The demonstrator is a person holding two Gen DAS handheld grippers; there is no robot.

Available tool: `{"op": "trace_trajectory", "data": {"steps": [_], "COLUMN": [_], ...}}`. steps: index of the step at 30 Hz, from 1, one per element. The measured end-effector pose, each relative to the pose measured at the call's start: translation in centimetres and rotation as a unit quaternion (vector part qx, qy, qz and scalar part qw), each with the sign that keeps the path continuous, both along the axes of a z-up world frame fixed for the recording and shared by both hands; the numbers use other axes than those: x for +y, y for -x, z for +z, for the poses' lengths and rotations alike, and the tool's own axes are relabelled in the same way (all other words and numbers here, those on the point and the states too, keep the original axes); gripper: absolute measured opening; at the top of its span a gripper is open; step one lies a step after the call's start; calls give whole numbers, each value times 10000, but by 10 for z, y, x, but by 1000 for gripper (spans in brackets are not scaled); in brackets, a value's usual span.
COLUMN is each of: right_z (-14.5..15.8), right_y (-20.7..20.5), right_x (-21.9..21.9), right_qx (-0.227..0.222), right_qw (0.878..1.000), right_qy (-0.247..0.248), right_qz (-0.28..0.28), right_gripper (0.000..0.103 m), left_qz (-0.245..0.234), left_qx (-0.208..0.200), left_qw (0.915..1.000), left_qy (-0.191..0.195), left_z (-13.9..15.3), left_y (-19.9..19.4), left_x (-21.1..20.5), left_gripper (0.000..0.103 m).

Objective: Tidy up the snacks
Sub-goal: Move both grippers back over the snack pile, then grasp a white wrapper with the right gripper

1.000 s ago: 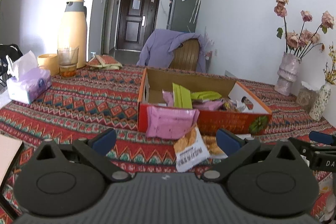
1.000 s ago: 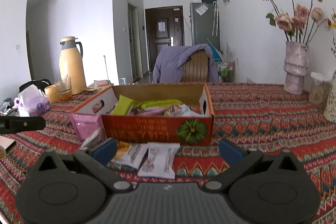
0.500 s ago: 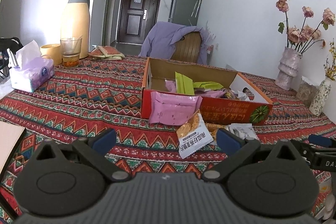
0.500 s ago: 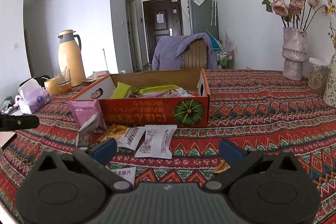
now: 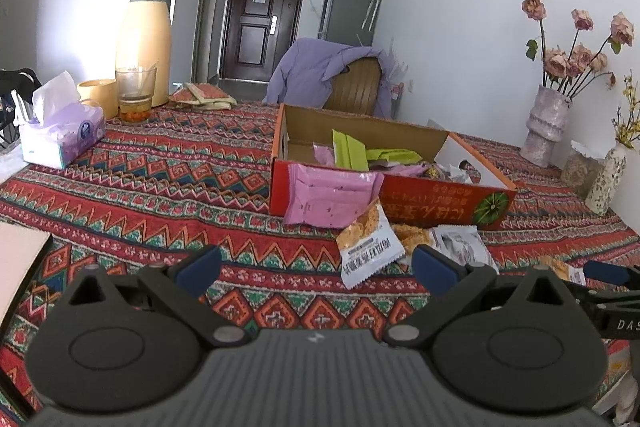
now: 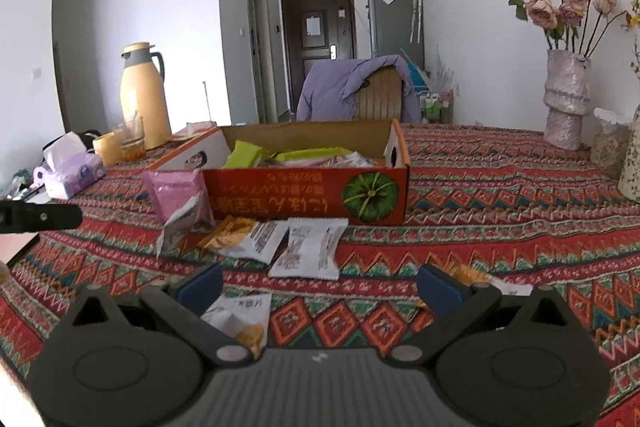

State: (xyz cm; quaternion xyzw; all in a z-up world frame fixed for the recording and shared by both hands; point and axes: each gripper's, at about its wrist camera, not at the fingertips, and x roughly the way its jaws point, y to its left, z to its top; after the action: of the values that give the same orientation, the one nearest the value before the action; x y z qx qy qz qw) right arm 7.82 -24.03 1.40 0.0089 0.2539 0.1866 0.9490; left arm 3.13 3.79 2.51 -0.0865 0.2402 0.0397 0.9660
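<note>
A red cardboard box [image 5: 432,203] [image 6: 304,195] holding green and pink snack packets sits mid-table. A pink packet [image 5: 330,199] [image 6: 178,195] leans on its front. Loose snack packets lie before it: an orange-and-white one [image 5: 368,247], a white one [image 6: 310,247], an orange one [image 6: 240,237]. Another packet [image 6: 240,319] lies just under my right gripper's left finger. My left gripper [image 5: 316,269] is open above the cloth, short of the packets. My right gripper [image 6: 320,285] is open too, nothing between its fingers. The right gripper's tip [image 5: 604,273] shows at the left view's right edge.
A patterned red tablecloth [image 5: 160,187] covers the table. A tissue box [image 5: 60,135], glass [image 5: 134,93], and yellow thermos [image 5: 144,41] stand far left. Vases with flowers [image 6: 566,99] stand at the right. A chair with a purple jacket [image 5: 332,75] is behind the table.
Both grippers have pulled back and risen from the box, so more loose packets on the cloth now show. Both stay open.
</note>
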Motion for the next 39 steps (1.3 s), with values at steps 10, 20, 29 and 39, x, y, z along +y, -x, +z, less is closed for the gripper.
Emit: {"op": "trace_trajectory", "data": {"steps": [10,20,29,39], "right_z": [-12,-36,-24,-3], "right_y": [16,19,28,35], "right_x": [51,79,64,28], "right_qx": [-29,10,-290,-584], "right_qw": [9982,9974,9980,9975], "right_qy": [172,507,210,-271], "right_qz": [569,521,527,276], "right_gripper": [98,41,28,23], "left_qz": [59,-134,-239,-566], "left_qx": [108,332,429,653], "left_qw": [9999,9993,9988,9960], "left_qy": [-19,-59,-45,-219], "left_z": [-12,-27,-31,-37], "left_y": [8,15,18,17], "left_x": [3,-3,-13,-43], "left_gripper": [103,103,103,103]}}
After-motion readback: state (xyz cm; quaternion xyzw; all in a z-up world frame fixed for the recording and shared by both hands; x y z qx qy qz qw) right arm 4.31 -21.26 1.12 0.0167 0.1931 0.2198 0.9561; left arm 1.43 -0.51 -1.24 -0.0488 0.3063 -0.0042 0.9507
